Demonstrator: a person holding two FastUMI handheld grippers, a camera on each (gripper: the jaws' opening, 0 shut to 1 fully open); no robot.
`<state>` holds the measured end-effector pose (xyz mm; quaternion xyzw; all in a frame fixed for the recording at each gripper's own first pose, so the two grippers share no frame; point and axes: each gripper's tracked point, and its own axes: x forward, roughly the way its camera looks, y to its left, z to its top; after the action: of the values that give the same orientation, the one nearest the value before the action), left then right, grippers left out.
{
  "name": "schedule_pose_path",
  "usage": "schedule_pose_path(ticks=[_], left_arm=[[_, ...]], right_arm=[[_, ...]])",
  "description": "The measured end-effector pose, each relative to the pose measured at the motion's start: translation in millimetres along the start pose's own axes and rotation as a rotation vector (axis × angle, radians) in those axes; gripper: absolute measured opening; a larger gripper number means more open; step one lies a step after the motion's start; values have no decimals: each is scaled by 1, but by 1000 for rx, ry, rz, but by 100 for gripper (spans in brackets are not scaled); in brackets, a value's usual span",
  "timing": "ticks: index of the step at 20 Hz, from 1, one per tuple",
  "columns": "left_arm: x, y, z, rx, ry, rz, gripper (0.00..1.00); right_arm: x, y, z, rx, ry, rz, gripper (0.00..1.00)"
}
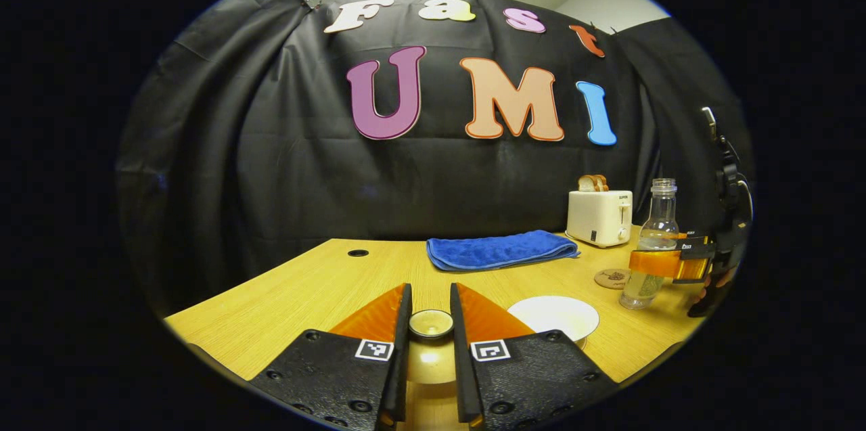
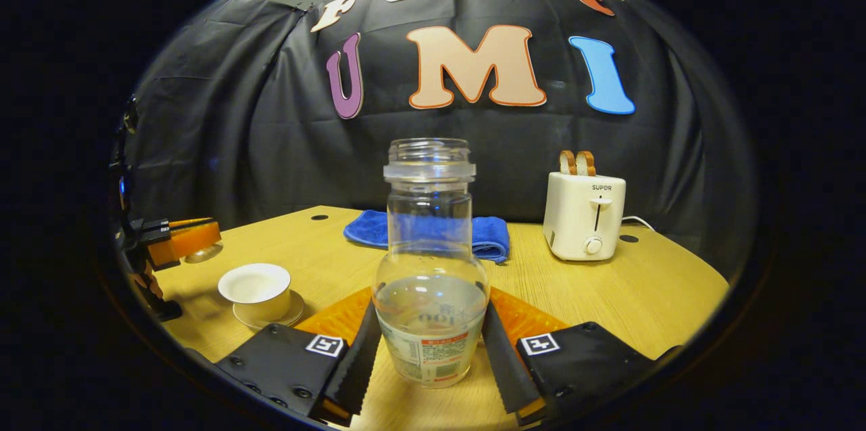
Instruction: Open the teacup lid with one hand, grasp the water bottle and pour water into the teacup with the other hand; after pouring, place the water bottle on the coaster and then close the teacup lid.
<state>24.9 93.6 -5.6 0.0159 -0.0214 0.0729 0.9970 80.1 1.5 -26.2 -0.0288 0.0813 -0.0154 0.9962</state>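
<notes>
while left fingers pinch the lid — right fingers clasp the bottle.

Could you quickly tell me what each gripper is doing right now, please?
Left gripper: shut on the teacup lid, lifted off the teacup.
Right gripper: shut on the water bottle, upright.

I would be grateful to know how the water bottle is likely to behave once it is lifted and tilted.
The water bottle looks like clear glass, so probably stiff, smooth and somewhat slippery in the right claw. It seems under half full, so likely bottom-heavy and fairly steady upright. With no cap on its mouth, water would probably run out readily when tilted.
</notes>
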Motion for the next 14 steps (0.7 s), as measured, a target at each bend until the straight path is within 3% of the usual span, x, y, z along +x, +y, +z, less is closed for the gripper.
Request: schedule_pose_path(ticks=[6, 14], left_arm=[[0, 4, -2, 1, 4, 16, 27], [-1, 9, -2, 0, 5, 51, 27]], right_arm=[[-17, 11, 14, -235, 6, -28, 79], [-9, 11, 36, -720, 22, -96, 79]])
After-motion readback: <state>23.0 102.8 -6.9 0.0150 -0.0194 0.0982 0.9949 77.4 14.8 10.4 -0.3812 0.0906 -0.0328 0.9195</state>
